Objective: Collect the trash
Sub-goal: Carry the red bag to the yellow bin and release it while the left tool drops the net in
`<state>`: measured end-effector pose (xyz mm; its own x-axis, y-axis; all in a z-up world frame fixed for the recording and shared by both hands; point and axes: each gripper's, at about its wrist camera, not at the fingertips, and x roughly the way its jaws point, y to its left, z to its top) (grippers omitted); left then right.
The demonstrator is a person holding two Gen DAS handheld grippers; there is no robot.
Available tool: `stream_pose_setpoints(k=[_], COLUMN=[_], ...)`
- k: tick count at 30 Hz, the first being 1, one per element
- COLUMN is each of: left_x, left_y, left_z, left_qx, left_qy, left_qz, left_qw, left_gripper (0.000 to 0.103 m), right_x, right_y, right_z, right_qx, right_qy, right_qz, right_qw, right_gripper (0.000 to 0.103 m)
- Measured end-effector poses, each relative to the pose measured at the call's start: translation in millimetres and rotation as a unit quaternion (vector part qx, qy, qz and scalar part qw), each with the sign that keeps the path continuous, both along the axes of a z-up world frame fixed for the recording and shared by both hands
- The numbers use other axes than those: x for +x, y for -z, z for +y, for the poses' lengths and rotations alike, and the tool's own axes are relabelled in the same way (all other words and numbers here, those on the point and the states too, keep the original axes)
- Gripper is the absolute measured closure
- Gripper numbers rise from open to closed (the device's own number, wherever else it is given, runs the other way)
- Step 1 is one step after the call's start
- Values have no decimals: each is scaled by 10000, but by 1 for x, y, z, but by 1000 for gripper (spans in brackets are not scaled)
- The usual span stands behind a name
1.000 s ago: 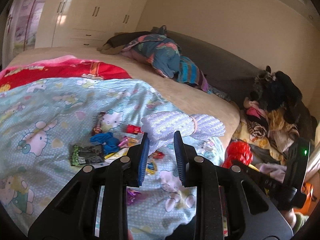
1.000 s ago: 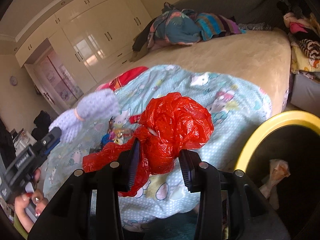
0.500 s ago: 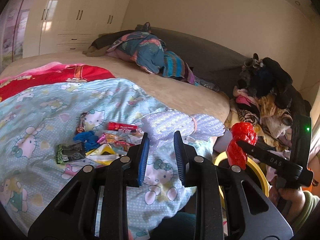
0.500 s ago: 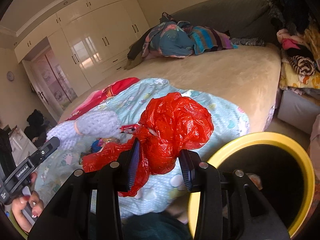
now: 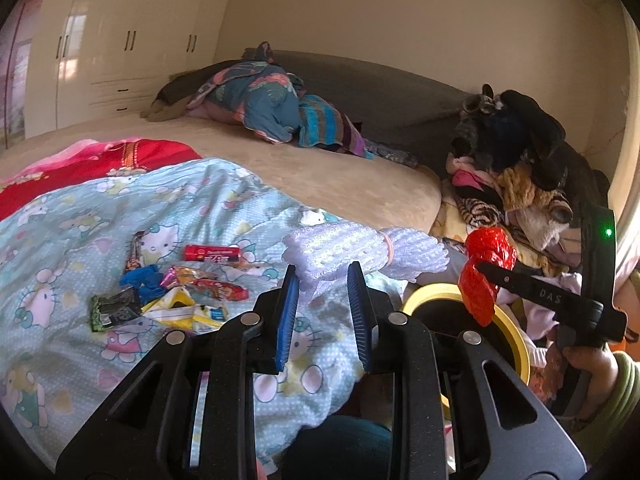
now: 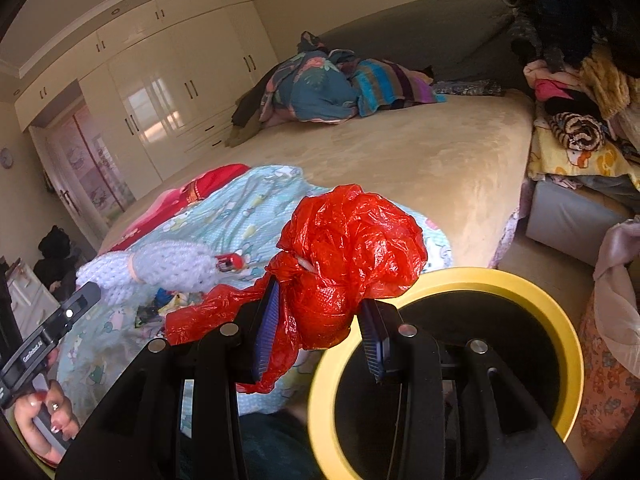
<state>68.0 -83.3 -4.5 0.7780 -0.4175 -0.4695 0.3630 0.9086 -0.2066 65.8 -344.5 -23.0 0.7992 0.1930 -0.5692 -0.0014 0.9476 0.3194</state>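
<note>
My right gripper [image 6: 320, 320] is shut on a crumpled red plastic bag [image 6: 352, 256], held above the near-left rim of a black bin with a yellow rim [image 6: 520, 280]. In the left wrist view the red bag [image 5: 486, 264] hangs over the same bin [image 5: 432, 292]. My left gripper [image 5: 322, 292] is shut on a white foam net sleeve [image 5: 360, 248] with a rubber band around it, held over the bed's edge. Several snack wrappers [image 5: 180, 292] lie on the light blue cartoon blanket [image 5: 80, 220].
A tall pile of clothes [image 5: 520, 160] stands right of the bin. Bundled bedding [image 5: 264, 108] lies at the far side of the beige bed [image 6: 420, 160]. A grey box [image 6: 572, 220] sits on the floor beyond the bin. White wardrobes [image 6: 168, 100] line the far wall.
Both grippers have swung to the right, away from the blanket and towards the bin. The yellow rim now lies under the red bag. Both grips are unchanged.
</note>
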Motion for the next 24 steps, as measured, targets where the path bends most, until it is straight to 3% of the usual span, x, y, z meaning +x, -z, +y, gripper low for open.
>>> stream_pose_setpoints(k=[24], left_x=[-20], left_y=[21], left_z=[-66], left_qx=[695], left_qy=[749], left_qz=[85], left_qw=[9947], left_gripper=[84], right_x=[-27], right_y=[20], right_z=[-71], right_qx=[-63], right_qy=[529], right_qz=[377], right_qw=[9979], right_gripper=[66])
